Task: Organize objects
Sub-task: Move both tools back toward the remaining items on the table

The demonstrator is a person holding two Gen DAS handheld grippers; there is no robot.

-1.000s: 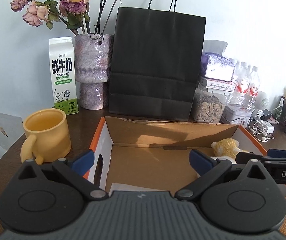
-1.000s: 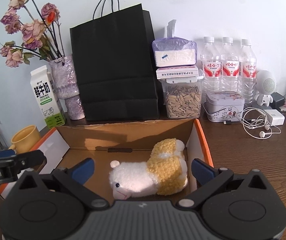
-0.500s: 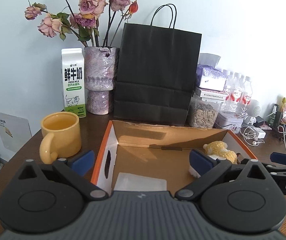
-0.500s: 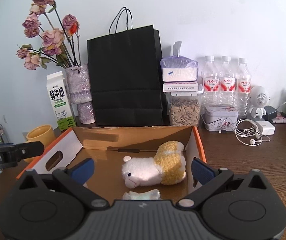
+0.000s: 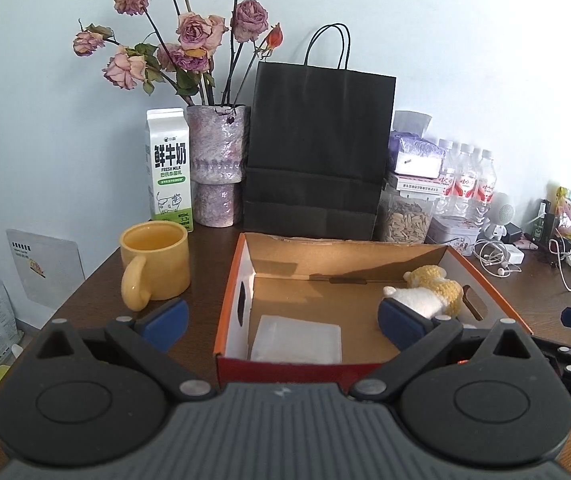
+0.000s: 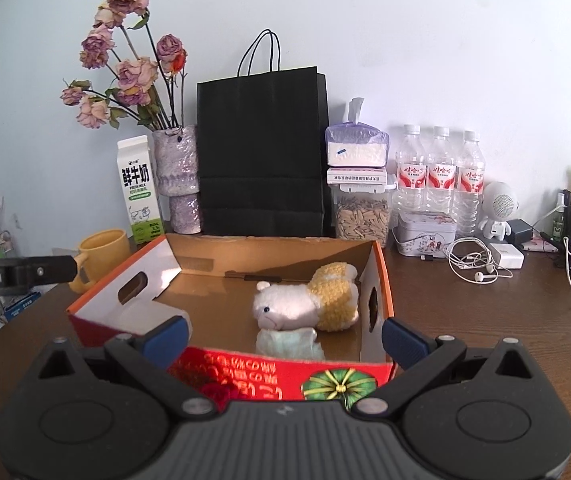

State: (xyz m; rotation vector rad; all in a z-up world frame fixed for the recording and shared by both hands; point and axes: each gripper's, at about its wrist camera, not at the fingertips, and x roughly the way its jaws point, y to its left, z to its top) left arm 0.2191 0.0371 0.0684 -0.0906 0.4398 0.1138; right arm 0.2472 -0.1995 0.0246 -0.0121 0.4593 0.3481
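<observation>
the left gripper [image 5: 281, 322] is released, its blue-padded fingers [image 5: 165, 320] spread wide and holding nothing, poised before the near wall of the cardboard box [image 5: 297, 368]. the right gripper [image 6: 285, 340] is likewise released and empty, its fingers [image 6: 401, 344] set apart on either side of the box's red printed front [image 6: 277, 376].

the open box sits on the dark wooden desk [image 5: 85, 304], with orange rims and a brown floor. in the left wrist view, a plush sheep [image 5: 425, 294], white with a yellow knitted coat, lies on its side inside the box at about 3 o'clock of its floor, near the right wall. a flat white packet [image 5: 297, 338] lies on the box floor at about 7 o'clock, close to the near wall. in the right wrist view a pale crumpled wrapper [image 6: 289, 342] lies just in front of the sheep's head, seemingly touching it.

outside the box, at about 9 o'clock of it, stands a yellow mug [image 5: 155, 264], upright, its handle toward the camera. beyond the mug, at 11 o'clock of the box, a milk carton [image 5: 168, 168] stands just beside a purple vase [image 5: 215, 168] of dried roses [image 5: 193, 36]. a black paper bag [image 5: 317, 152] stands upright at 12 o'clock behind the box. at 1 o'clock sit a jar of seeds [image 6: 361, 216], a tissue pack [image 6: 355, 148] stacked above it, three water bottles [image 6: 441, 172] and a small tin [image 6: 425, 232]. white earphones [image 6: 473, 264] lie tangled at 2 o'clock.
</observation>
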